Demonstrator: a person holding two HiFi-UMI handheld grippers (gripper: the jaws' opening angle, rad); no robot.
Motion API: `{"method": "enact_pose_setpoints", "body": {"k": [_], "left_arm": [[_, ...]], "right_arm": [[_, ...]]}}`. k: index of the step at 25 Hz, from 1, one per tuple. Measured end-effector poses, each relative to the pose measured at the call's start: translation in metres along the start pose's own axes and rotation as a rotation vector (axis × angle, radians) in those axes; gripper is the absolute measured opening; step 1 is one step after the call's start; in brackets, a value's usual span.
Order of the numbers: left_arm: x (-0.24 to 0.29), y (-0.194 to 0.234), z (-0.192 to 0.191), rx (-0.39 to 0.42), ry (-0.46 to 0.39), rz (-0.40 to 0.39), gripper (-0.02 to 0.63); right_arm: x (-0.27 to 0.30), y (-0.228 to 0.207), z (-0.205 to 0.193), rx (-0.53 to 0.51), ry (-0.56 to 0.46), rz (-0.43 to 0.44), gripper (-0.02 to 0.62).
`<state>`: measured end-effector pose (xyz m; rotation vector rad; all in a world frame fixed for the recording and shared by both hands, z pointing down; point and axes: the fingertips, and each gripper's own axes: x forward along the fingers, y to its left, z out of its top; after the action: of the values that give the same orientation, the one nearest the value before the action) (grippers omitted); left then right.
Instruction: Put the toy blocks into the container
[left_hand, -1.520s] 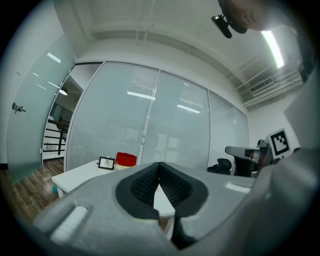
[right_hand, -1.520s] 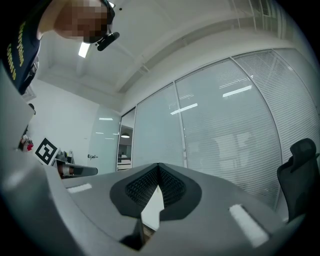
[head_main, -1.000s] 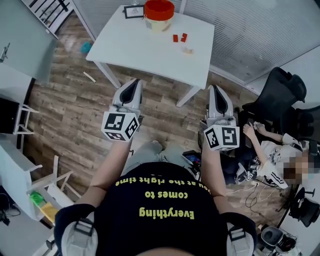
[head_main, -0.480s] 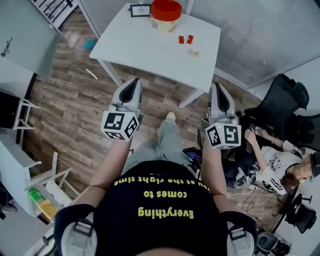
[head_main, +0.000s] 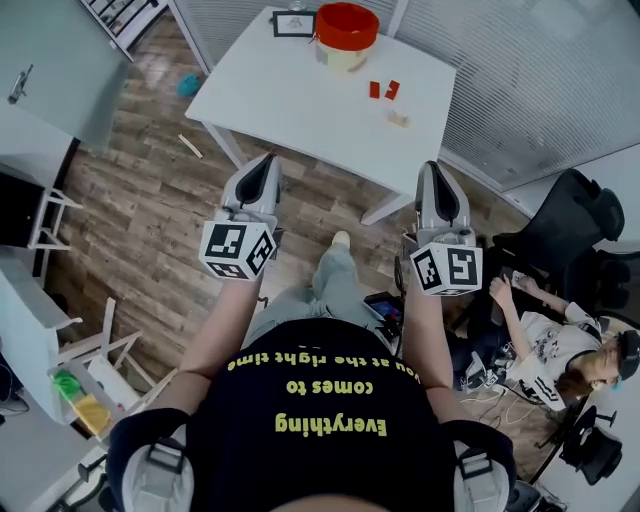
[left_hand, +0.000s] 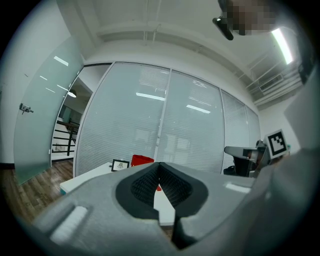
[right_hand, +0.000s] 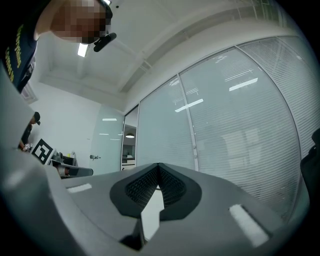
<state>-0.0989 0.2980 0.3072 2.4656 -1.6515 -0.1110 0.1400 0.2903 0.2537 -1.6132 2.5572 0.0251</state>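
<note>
Blocks (head_main: 375, 90): two red, one tan; one container (head_main: 346, 30)

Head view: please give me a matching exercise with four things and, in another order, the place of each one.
Things:
1 container
2 picture frame
3 pale block
4 teal object

Places:
A on the floor
B far edge of the table, left of the container
C near the two red blocks, on the person's side
D far edge of the table, right of the picture frame

Pairs: 1-D, 2-B, 3-C, 4-A.

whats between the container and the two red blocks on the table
Nothing: in the head view only bare white table separates the container from the two red blocks.
</note>
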Motion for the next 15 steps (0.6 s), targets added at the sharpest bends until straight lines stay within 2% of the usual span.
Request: {"method": "enact_pose_setpoints", "body": {"k": [15], "left_arm": [[0.088, 0.037, 0.007, -0.005, 0.006, 0.087, 0.000]], "right_arm": [[0.102, -0.058, -0.011, 0.014, 0.021, 0.056, 0.005]]}}
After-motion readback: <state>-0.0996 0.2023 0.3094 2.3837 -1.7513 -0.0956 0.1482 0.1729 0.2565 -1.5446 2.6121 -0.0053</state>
